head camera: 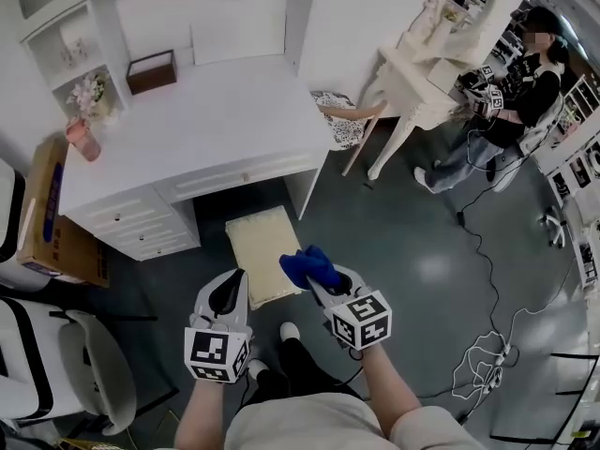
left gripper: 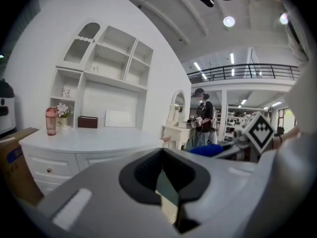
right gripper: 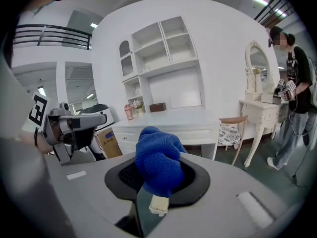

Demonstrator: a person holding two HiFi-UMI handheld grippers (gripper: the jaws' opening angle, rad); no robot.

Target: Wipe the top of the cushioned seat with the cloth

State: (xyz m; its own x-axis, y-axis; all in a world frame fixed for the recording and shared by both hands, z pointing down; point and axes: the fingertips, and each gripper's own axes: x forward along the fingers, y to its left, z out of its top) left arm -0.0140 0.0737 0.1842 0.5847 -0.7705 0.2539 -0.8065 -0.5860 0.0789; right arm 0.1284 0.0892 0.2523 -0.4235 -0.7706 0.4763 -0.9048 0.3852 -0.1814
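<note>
The right gripper (head camera: 326, 287) sits just right of lower centre in the head view, its jaws clamped on a bunched blue knitted cloth (head camera: 307, 266). In the right gripper view the cloth (right gripper: 157, 160) bulges up from between the dark pads, and a small white tag hangs from its lower edge. The left gripper (head camera: 229, 291) is just left of lower centre, level with the right one and slightly apart from it. Its jaws are closed tip to tip with nothing between them.

The cushioned seat (head camera: 258, 251), a pale cream square, stands on the dark floor at the centre of the frame, partly tucked under the front edge of the white desk (head camera: 187, 129). The cloth is held above the seat's right-hand edge; whether it touches the seat cannot be told.

On the desk's left end, at upper left, stand a pink tumbler (head camera: 82, 139) and a brown box (head camera: 152, 71). At upper right a person (head camera: 525, 87) stands beside a white vanity table (head camera: 412, 78).
</note>
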